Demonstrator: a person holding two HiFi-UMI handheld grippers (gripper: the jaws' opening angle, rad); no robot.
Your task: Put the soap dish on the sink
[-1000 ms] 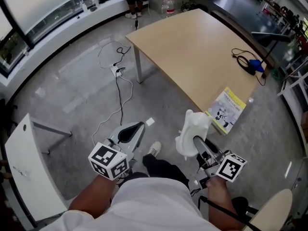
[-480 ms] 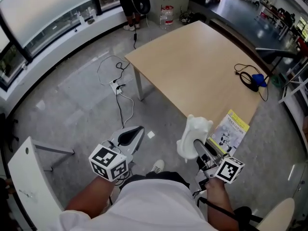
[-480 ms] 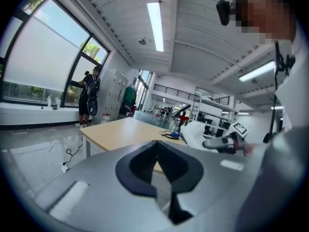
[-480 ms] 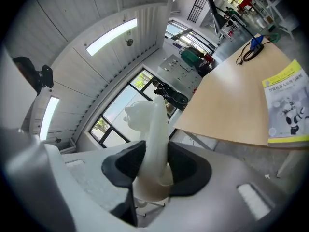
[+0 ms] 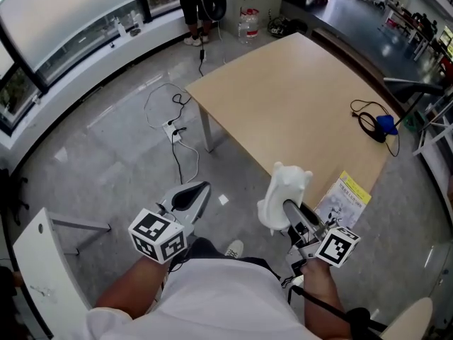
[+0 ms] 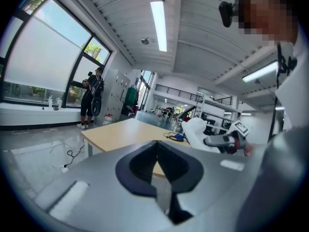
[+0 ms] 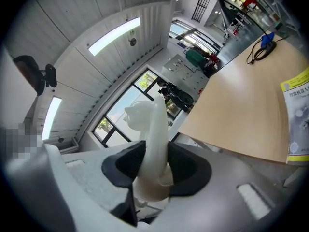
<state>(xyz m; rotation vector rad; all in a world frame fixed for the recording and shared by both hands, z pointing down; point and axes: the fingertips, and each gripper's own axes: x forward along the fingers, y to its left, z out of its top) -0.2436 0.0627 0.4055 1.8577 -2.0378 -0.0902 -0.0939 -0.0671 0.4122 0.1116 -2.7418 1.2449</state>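
The soap dish [image 7: 152, 129] is already off any surface. It stands on edge between the fingers [image 7: 120, 166] of the right gripper [image 5: 289, 211], which are closed on its lower part with the pads pressing both faces. Its long axis runs up and forward from the grip, so most of the white body rises clear above the fingertips, and the scalloped end is farthest from the hand.

The left gripper [image 5: 192, 195] hangs level beside it, well apart. Its fingers are drawn together with nothing between them.

What the coming move turns on is where the sink lies from the dish, and no view shows a sink. Ahead and to the right is only the pale desk [image 5: 297, 98], with a yellow booklet [image 5: 347, 197] at its near corner just beyond the dish. The right hand is the one to deliver. The dish probably has to be tipped from edge-on to flat before release, though its underside is hard to read here.
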